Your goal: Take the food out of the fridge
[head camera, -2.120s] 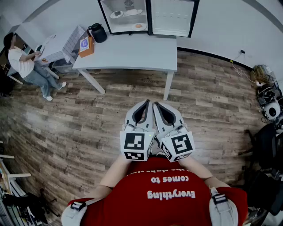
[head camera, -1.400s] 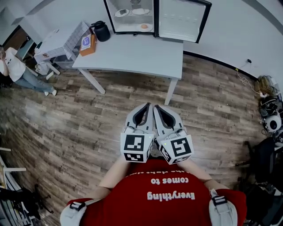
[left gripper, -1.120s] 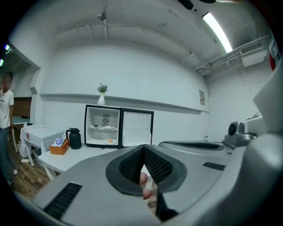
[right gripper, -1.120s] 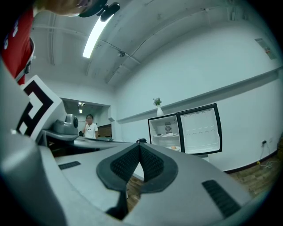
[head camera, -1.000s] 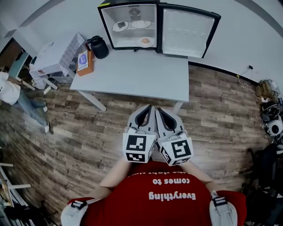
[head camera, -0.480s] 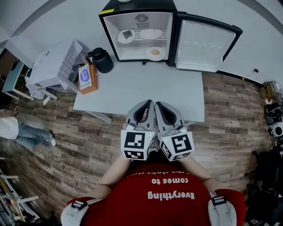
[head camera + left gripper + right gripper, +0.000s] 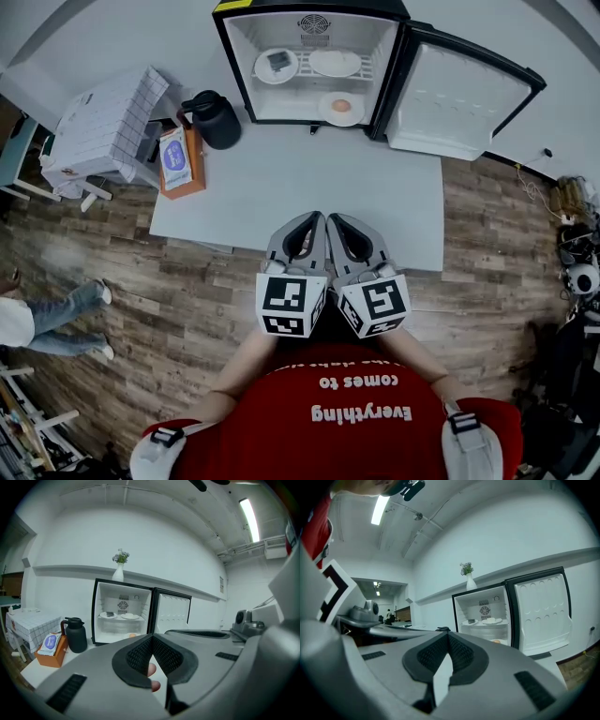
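The small black fridge [image 7: 312, 58] stands open at the back of the white table [image 7: 281, 187], its door [image 7: 464, 94] swung to the right. Its upper shelf carries a plate with a dark item [image 7: 277, 64] and a plate of pale food [image 7: 335, 63]. On the fridge floor lies a plate with an orange piece [image 7: 341, 107]. My left gripper [image 7: 314, 217] and right gripper [image 7: 333, 218] are side by side over the table's near edge, both shut and empty, far short of the fridge. The fridge [image 7: 123, 613] shows beyond the left gripper [image 7: 152, 637], and the fridge [image 7: 487, 618] beyond the right gripper [image 7: 449, 637].
A black jug [image 7: 215, 119] and an orange box holding a wipes pack [image 7: 176, 159] stand at the table's left end. A small table with a checked cloth [image 7: 103, 122] is further left. A person's legs [image 7: 56, 314] show on the wooden floor; cables and gear [image 7: 572, 234] lie right.
Both grippers, still shut and together, have come from over the floor to the table's near edge. The fridge and table are closer. The person at the left has shifted.
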Motion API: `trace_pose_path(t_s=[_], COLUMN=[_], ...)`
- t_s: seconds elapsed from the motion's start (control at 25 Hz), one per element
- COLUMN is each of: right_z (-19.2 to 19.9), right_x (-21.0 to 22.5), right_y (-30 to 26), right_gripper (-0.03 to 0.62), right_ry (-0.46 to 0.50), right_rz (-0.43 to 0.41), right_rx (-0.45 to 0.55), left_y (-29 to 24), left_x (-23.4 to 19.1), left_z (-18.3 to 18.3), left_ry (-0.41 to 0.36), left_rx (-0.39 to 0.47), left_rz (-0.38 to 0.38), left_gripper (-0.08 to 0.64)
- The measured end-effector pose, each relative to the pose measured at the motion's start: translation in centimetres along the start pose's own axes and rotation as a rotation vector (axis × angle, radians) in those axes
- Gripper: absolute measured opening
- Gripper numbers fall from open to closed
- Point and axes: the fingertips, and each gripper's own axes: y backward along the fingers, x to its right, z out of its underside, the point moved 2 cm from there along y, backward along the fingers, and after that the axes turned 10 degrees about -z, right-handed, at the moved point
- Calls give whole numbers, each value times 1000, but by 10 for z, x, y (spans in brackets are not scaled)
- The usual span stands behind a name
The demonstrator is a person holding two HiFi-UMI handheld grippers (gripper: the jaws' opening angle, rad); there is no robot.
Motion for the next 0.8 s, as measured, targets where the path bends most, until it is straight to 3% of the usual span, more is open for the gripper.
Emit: trace_pose_path(t_s=[0.56,0.8], right_z=[-20,19], right_x=[67,140], right_y=[-123,-160], right_gripper=[15,17], right_ry=[-51,-244], right_rz=[24,114], right_rx=[18,-44], left_y=[-105,-139], left_x=[-73,-92], left_z=[-44,-49], left_ry=[-102,-120], left_rx=[-7,-15], left_rz=[47,57], left_gripper=[6,6])
